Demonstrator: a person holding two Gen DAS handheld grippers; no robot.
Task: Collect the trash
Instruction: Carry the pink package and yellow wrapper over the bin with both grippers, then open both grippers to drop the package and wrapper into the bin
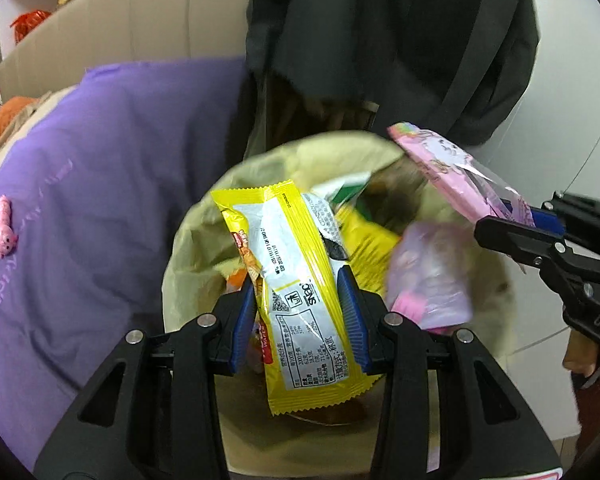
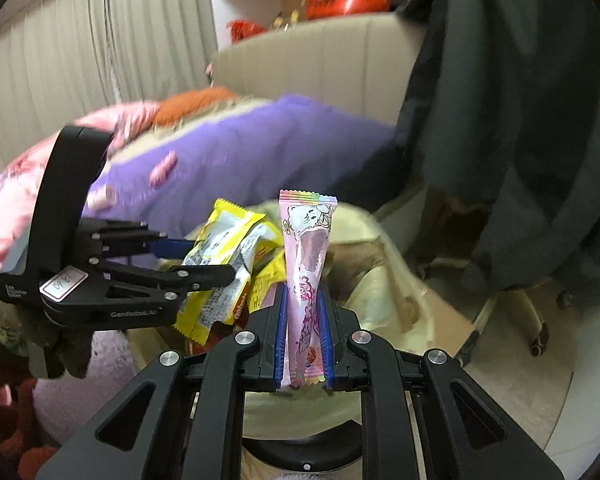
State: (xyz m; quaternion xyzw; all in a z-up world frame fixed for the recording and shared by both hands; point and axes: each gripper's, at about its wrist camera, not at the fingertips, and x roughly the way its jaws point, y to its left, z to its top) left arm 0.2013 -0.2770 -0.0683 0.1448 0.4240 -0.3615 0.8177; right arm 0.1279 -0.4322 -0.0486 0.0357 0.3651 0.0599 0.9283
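A: Two wrappers in hand, both over the bin. Left gripper (image 1: 300, 312) pinches a yellow snack wrapper (image 1: 296, 280) between its blue pads, centre of the left wrist view, directly above the mouth of the lined trash bin (image 1: 188, 264).

B: And the other side?

A: Right gripper (image 2: 304, 332) is pressed tight on a slim pink candy wrapper (image 2: 308, 264), which stands upright in the middle of the right wrist view. In the left view that same wrapper pokes in from the right edge, over the bin's rim.

B: Anything already in?

A: Yes. Bin holds earlier pieces: a pale pink packet (image 1: 432, 276), more yellow packaging and something green deeper down, blurred.

B: So progress?

A: Judging by this, well along. Gathering of these two is done; what's left is letting go so they drop. Purple blanket (image 1: 100, 200) at left shows a small pink item (image 1: 5, 228); can't tell if that is trash. Rest of the room is mostly out of sight.
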